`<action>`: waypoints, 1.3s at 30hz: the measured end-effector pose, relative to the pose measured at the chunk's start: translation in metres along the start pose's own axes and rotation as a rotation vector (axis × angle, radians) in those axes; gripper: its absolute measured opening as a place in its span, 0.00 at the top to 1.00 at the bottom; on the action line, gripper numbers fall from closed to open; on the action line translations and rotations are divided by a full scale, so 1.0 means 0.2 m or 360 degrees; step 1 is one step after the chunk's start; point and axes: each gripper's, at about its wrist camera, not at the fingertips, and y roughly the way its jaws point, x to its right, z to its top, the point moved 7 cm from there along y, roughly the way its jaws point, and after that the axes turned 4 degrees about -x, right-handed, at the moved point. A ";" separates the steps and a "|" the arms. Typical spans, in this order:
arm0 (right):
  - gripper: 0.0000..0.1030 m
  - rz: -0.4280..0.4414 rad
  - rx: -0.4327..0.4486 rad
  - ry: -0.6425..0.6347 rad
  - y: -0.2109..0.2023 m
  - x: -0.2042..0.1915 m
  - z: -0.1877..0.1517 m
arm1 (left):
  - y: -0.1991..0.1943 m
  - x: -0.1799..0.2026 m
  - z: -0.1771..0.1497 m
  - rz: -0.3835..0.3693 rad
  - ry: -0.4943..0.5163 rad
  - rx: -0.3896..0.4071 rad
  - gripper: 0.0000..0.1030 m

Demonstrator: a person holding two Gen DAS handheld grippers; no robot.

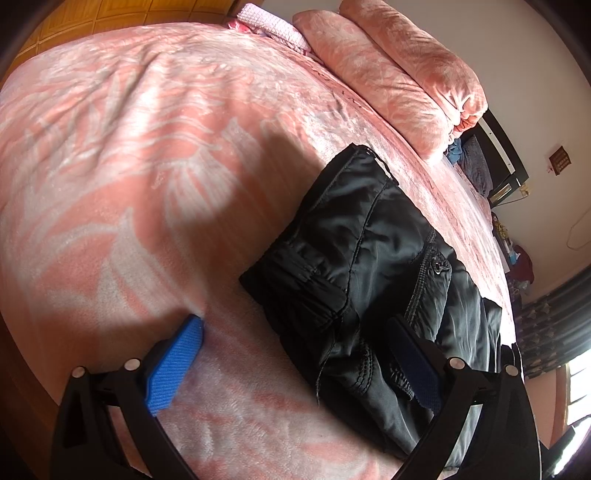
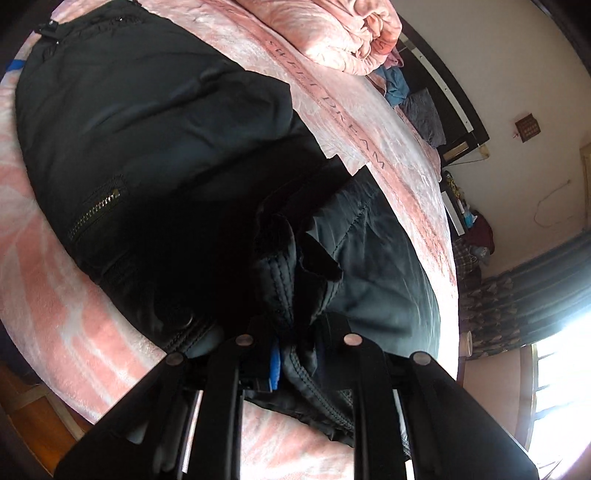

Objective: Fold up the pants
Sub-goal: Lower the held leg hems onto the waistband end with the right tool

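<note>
Black pants point(image 1: 369, 266) lie on a pink patterned blanket point(image 1: 129, 166) on the bed. In the left wrist view my left gripper point(image 1: 295, 354) is wide open, its jaws straddling the near edge of the pants at the waistband, one blue pad point(image 1: 173, 365) on the blanket and the other over the fabric. In the right wrist view the pants point(image 2: 155, 140) fill the middle, with a zipped pocket point(image 2: 98, 210) at the left. My right gripper point(image 2: 295, 354) is shut on a bunched stitched edge of the pants point(image 2: 280, 280) and holds it up.
A folded pink quilt point(image 1: 399, 74) lies at the far side of the bed, also in the right wrist view point(image 2: 332, 29). A dark headboard point(image 2: 443, 96), clothes and a curtained window point(image 2: 554, 354) are at the right. A wooden floor point(image 1: 110, 11) shows beyond the bed.
</note>
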 end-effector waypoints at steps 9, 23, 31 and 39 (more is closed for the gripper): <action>0.69 0.0035 0.0029 -0.0081 0.02 -0.06 -0.05 | 0.00 0.00 0.00 -0.0007 -0.0002 0.0000 0.04; 0.29 0.1141 0.0141 0.0804 -0.17 0.35 0.05 | -0.01 0.00 0.00 -0.0041 -0.0023 0.0004 0.04; 0.75 0.1379 -0.0184 0.1051 0.07 0.29 0.00 | 0.00 0.01 0.00 -0.0034 -0.0028 -0.0011 0.04; 0.74 0.1491 -0.0301 0.0882 0.09 0.25 -0.01 | 0.01 0.00 0.02 -0.0047 -0.0040 -0.0028 0.04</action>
